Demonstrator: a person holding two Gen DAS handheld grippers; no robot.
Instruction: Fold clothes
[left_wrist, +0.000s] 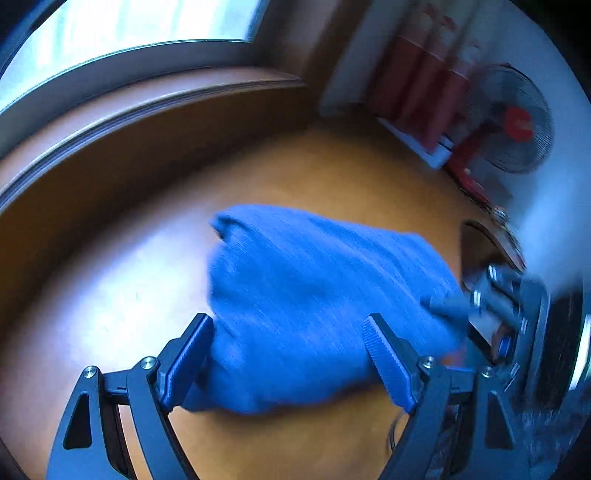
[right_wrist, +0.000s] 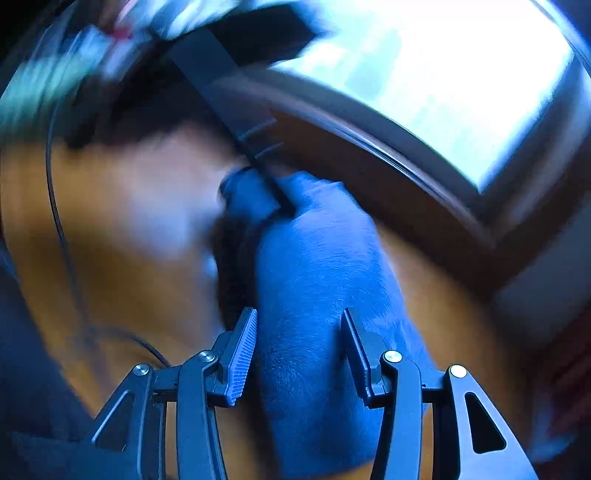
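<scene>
Blue knit cloth, glossy wooden table

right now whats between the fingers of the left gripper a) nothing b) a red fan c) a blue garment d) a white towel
c: the left gripper has its jaws spread wide with the blue garment bunched between them on the wooden table; whether the fingers press on it cannot be told through the blur.

cloth on table, fan behind
</scene>
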